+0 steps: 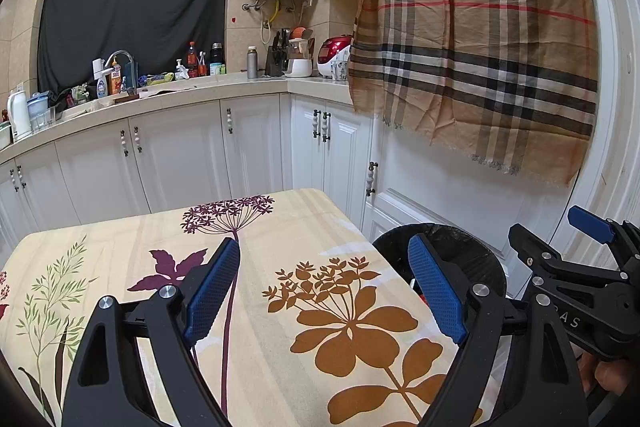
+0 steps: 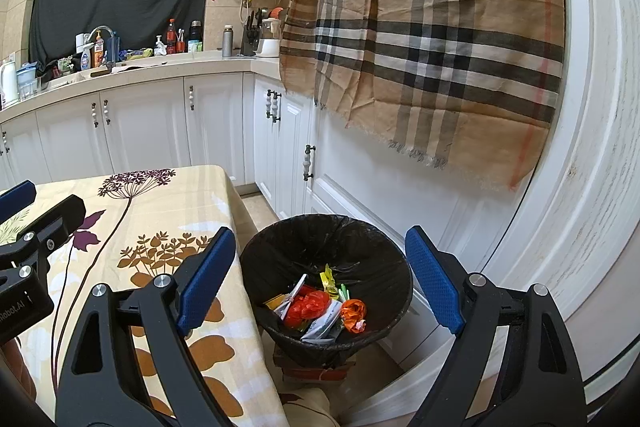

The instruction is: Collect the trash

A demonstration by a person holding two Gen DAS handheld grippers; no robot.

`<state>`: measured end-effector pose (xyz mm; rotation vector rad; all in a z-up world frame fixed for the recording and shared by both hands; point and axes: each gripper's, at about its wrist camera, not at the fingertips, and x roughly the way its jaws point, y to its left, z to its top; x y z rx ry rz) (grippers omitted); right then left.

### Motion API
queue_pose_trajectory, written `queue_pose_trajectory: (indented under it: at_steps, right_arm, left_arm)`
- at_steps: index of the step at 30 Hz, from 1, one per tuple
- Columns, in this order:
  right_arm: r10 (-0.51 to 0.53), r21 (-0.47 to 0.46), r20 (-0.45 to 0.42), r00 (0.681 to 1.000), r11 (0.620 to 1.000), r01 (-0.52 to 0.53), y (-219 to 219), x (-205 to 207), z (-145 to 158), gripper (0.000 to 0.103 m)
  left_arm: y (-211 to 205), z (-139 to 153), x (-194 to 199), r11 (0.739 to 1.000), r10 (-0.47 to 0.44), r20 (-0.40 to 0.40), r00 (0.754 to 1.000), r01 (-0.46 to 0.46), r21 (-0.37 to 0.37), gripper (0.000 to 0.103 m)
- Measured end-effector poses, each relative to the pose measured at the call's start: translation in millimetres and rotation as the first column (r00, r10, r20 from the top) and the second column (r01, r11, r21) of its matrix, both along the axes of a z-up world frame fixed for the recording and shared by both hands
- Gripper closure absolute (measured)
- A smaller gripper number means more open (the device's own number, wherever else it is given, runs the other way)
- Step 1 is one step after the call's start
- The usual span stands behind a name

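A black trash bin (image 2: 280, 247) lined with a black bag stands on the floor right of the table. Inside lie several pieces of trash (image 2: 320, 307): red and orange crumpled wrappers, white paper, yellow and green scraps. My right gripper (image 2: 320, 279) hovers above the bin, open, with nothing between its blue pads. My left gripper (image 1: 324, 283) is open over the flowered tablecloth (image 1: 260, 227), holding nothing. In the left wrist view the bin's rim (image 1: 460, 231) shows behind the right finger, and the other gripper's body (image 1: 576, 279) sits at the right edge.
White kitchen cabinets (image 1: 180, 155) run behind the table, under a cluttered counter (image 1: 160, 95) with bottles, a kettle and a rice cooker. A plaid cloth (image 2: 440, 47) hangs over the tall cabinet behind the bin. The bin rests on a low stack of boxes (image 2: 316, 371).
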<state>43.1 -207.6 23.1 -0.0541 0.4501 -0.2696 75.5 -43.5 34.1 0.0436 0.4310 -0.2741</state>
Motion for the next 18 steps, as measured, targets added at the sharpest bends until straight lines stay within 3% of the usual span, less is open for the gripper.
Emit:
queue_pose_trajectory:
  at_steps: [18]
  right_arm:
    - [0.001,0.001,0.0,1.0,1.0,-0.001,-0.2,0.3,-0.2,0.019]
  left_arm:
    - [-0.2,0.3,0.1,1.0,0.001,0.001,1.0,-0.001,-0.001,0.02]
